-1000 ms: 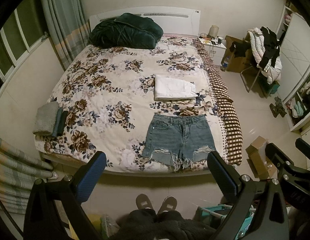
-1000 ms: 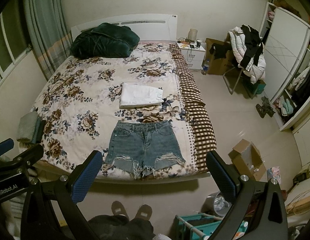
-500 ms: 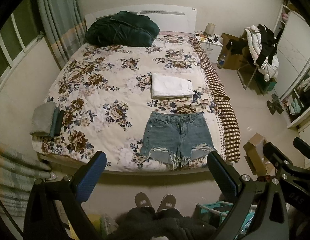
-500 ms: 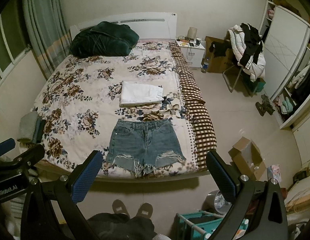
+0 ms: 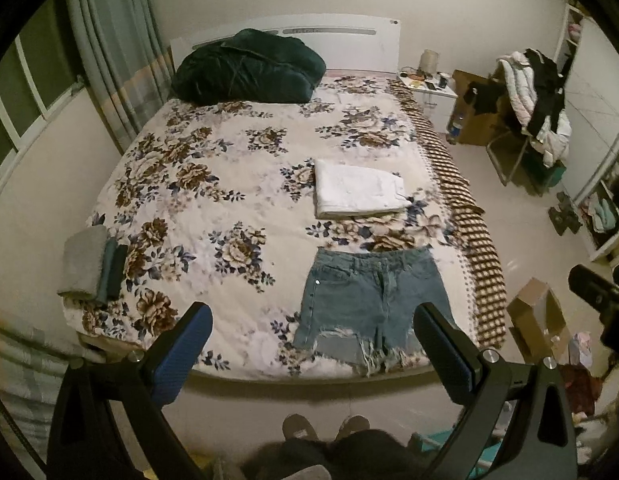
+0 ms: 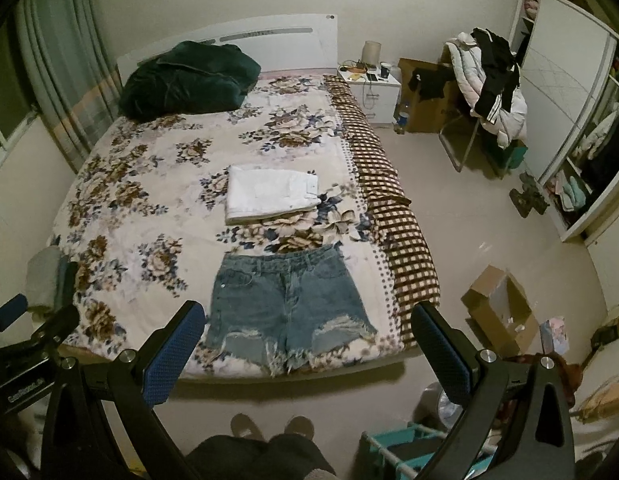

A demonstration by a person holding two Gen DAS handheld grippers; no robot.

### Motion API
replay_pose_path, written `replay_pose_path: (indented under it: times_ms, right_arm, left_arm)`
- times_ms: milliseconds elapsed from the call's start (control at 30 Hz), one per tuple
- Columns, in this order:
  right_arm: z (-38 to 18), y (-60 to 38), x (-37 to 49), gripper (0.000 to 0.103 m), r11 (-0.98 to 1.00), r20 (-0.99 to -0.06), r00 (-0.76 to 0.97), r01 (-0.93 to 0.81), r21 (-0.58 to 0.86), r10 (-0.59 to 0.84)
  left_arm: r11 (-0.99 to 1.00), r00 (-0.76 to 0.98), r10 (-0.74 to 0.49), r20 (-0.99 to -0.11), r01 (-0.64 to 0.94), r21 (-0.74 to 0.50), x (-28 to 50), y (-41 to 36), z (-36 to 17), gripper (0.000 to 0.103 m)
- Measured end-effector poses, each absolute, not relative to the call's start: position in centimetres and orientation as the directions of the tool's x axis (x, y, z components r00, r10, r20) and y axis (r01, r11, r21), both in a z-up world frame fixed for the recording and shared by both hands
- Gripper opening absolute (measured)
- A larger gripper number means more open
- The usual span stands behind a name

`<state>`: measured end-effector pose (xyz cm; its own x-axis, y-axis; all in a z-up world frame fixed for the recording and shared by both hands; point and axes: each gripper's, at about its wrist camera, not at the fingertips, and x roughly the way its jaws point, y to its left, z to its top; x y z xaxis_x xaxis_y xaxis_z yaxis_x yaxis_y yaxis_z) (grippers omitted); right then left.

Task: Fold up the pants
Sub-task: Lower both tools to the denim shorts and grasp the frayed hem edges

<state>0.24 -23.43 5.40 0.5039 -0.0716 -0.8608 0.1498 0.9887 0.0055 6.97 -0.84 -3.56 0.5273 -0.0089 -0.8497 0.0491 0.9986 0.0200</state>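
Shorts (image 5: 371,300) lay flat at lower centre of frame, on bed (image 5: 229,200) edge. Both tools, left (image 5: 309,354) and right (image 6: 305,348), had edged closer, wide open, empty; fold unstarted.

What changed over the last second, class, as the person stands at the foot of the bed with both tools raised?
Both cameras eased closer to the bed, so the denim shorts now sit nearer the frame's lower edge. The left tool and right tool took hold of nothing; both are open as before. The shorts stay flat and unfolded, and the folded white garment and dark green blanket stayed put.
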Motion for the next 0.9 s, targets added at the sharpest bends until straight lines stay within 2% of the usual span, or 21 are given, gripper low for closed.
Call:
replay_pose_path:
  times_ms: [167, 367, 500, 600, 800, 900]
  right_arm:
    - [1.1, -25.9, 7.1, 0.103, 0.993, -0.888, 0.460, 0.110, 0.047, -0.009]
    - [-8.1, -32.4, 16.8, 0.103, 0.980, -0.919, 0.351, 0.011, 0.197, 0.181]
    - [-15.8, -38.4, 22.3, 0.103, 0.968, -0.933, 0.260, -0.062, 0.241, 0.249]
    - [-22.2, -43.4, 25.6, 0.103, 0.966, -0.949, 0.188, -0.101, 0.238, 0.253]
    - [-33.3, -52.5, 28.2, 0.103, 0.967, -0.965, 0.095, -0.092, 0.237, 0.246]
    - [-37.9, -55.0, 28.6, 0.103, 0.965, -0.966, 0.061, -0.095, 0.244, 0.250]
  left_arm:
    - [0.998, 0.507, 0.058, -0.860, -0.011, 0.061, 10.4, -2.1, -6.2, 0.103]
    - [0.985, 0.448, 0.161, -0.879, -0.132, 0.113, 14.1, -7.0, -12.6, 0.103]
    - [0.973, 0.344, 0.197, -0.918, -0.185, 0.140, 15.6, -13.7, -20.1, 0.103]
    - [0.975, 0.256, 0.164, -0.953, -0.190, 0.116, 15.9, -19.6, -26.9, 0.103]
    - [0.989, 0.047, 0.067, -0.997, -0.138, 0.060, 16.1, -31.4, -40.3, 0.103]
    - [0.994, 0.010, 0.075, -0.997, -0.080, 0.074, 16.7, -36.2, -45.9, 0.103]
